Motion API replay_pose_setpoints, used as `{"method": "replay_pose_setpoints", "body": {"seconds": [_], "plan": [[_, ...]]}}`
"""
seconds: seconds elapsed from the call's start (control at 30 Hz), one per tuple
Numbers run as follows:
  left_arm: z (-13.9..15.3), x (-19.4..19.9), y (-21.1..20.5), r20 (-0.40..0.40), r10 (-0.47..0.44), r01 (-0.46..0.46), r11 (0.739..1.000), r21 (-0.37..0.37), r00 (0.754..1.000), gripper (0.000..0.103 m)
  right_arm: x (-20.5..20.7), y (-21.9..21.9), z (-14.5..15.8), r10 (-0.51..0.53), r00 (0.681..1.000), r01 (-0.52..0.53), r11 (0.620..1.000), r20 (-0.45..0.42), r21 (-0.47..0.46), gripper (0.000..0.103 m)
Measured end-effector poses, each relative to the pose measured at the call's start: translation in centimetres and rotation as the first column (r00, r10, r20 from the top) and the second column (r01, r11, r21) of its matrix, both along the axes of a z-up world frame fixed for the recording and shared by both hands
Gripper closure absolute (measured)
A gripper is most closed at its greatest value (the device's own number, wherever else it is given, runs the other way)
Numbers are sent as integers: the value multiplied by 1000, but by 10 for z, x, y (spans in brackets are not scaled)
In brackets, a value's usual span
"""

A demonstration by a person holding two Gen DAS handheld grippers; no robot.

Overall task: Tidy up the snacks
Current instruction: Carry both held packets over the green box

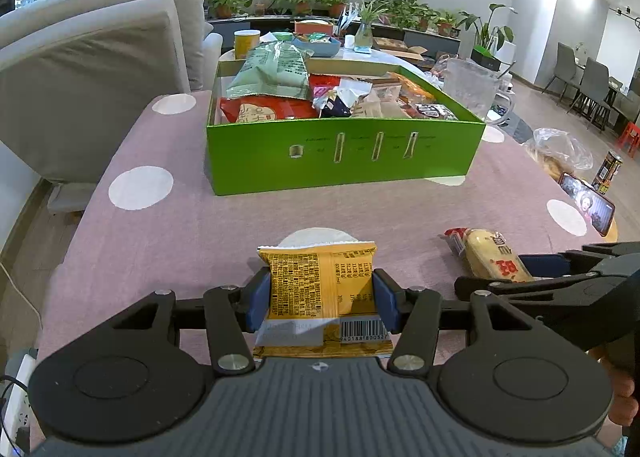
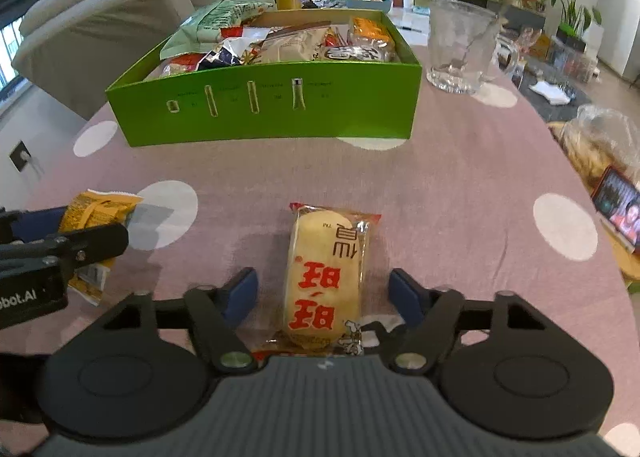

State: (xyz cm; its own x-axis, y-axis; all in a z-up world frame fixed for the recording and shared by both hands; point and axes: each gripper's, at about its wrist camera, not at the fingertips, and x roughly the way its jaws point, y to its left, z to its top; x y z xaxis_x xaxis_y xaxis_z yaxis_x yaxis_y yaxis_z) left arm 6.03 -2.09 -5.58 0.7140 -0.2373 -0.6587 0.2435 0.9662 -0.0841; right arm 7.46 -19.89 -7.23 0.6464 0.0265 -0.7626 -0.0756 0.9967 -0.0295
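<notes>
Pink cloth: tablecloth (image 2: 460,185), soft woven look with big white dots, covers the whole table.
Green box: glossy cardboard box (image 1: 348,153), rectangular, open top, stuffed with crinkly snack bags; sits well past both grippers at the far side.
Glass mug: chunky clear mug (image 2: 460,45) just right of the box, upright.
Plastic bag: clear crumpled bag (image 2: 600,137) at the right edge, phone (image 2: 618,209) propped near it.
Left gripper: left gripper (image 1: 322,293) is clamped on the yellow packet (image 1: 320,281), blue pads pressing both sides, flat foil pouch with a barcode facing up, lifted off the cloth.
Right gripper: right gripper (image 2: 322,293) has its jaws spread, pads not touching anything.
Bun packet: bun packet (image 2: 326,281), puffy oval bread in clear wrap with red lettering, lies on the cloth right between those spread fingers, gap on each side.
</notes>
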Motion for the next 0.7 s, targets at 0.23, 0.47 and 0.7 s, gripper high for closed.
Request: {"method": "replay_pose_setpoints", "body": {"seconds": [0.23, 0.47, 0.7], "plan": [[3, -3, -2, 9, -3, 3, 1000, 3, 1000, 53, -3, 4, 7, 49, 999, -48, 997, -7, 66, 34], [11, -9, -2, 28, -2, 2, 1000, 7, 1000, 53, -12, 6, 22, 61, 997, -64, 994, 44, 88, 34], [25, -22, -5, 65, -7, 6, 1000, 9, 998, 53, -24, 3, 40, 55, 994, -66, 991, 98, 113, 34]]}}
